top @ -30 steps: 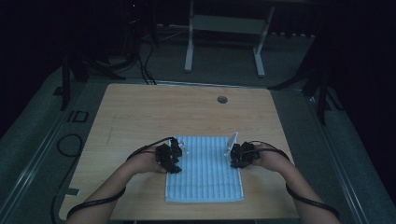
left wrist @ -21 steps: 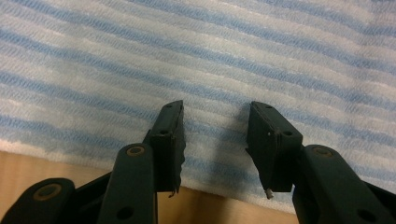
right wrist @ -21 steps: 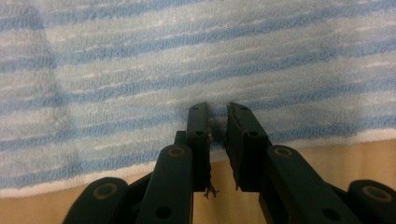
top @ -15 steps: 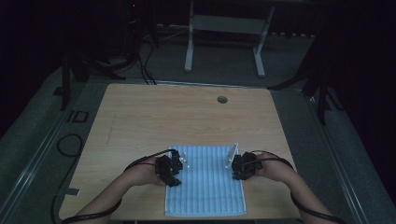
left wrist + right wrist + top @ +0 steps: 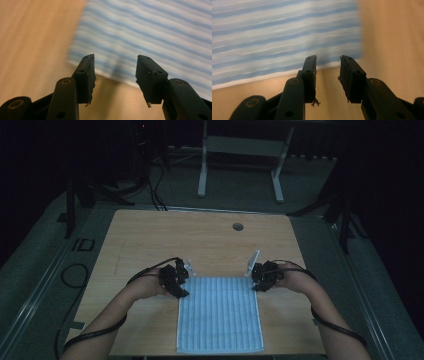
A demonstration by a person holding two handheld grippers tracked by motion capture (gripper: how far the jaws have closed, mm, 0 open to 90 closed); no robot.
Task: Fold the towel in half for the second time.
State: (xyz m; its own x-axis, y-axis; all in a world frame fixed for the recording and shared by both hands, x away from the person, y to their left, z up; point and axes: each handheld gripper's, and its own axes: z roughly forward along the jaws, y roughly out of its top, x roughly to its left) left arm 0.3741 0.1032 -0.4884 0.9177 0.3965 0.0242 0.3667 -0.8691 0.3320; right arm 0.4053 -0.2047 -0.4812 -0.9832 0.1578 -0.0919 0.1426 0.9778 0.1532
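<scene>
My left gripper (image 5: 181, 281) sits at the cloth's (image 5: 220, 312) far left corner, its jaws apart and just opened wider, nothing between them. The striped cloth lies flat on the table (image 5: 150, 235), reaching its near edge. My right gripper (image 5: 256, 279) sits at the cloth's far right corner, its 2 jaws also apart, just opened, and empty.

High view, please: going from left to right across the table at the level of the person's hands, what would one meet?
Left gripper → blue-and-white striped cloth lying flat on the wooden table → right gripper. Both grippers' jaws, which have just been opening, stand open at the cloth's far corners with nothing between them.
</scene>
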